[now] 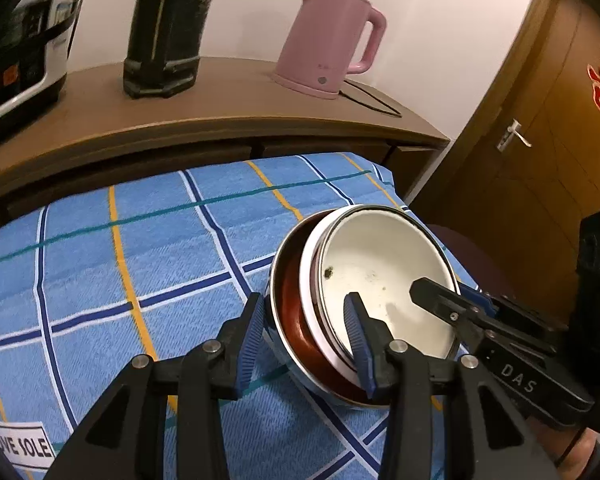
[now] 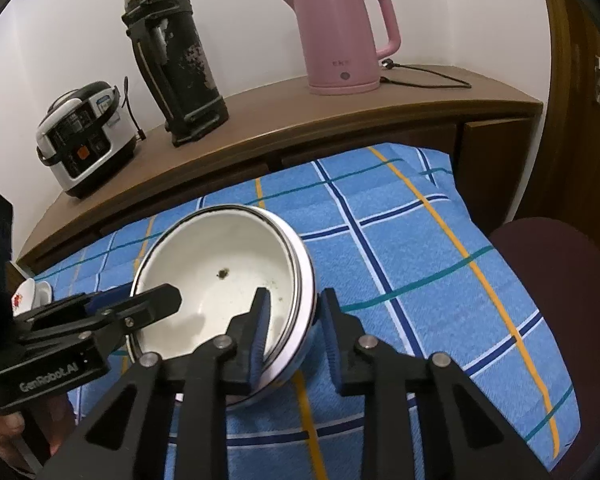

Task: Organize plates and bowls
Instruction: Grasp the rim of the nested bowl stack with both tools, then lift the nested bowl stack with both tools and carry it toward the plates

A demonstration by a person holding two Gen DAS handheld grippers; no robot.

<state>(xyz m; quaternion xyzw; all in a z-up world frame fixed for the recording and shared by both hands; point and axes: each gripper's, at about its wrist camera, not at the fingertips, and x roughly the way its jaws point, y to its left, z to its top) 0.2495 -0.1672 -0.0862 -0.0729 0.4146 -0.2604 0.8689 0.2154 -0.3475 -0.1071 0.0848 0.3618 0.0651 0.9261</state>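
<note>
A white enamel bowl [image 1: 384, 280] sits nested inside a steel bowl with a red-brown inside [image 1: 290, 312], on a blue checked cloth [image 1: 140, 272]. My left gripper [image 1: 306, 328] is open and straddles the near rims of the stack, one finger outside the steel bowl, one inside the white bowl. My right gripper [image 2: 294, 320] is open and straddles the white bowl's [image 2: 220, 280] right rim, one finger inside, one outside. Each gripper shows in the other's view, the right one [image 1: 436, 294] and the left one [image 2: 156, 300] reaching over the bowl.
A wooden sideboard [image 2: 340, 112] behind the cloth holds a pink kettle [image 2: 340, 36], a dark flask [image 2: 176, 64] and a rice cooker [image 2: 84, 140]. A small white dish with red print [image 2: 30, 294] lies at the far left. A dark red seat [image 2: 560, 272] and a wooden door [image 1: 540, 120] are at the right.
</note>
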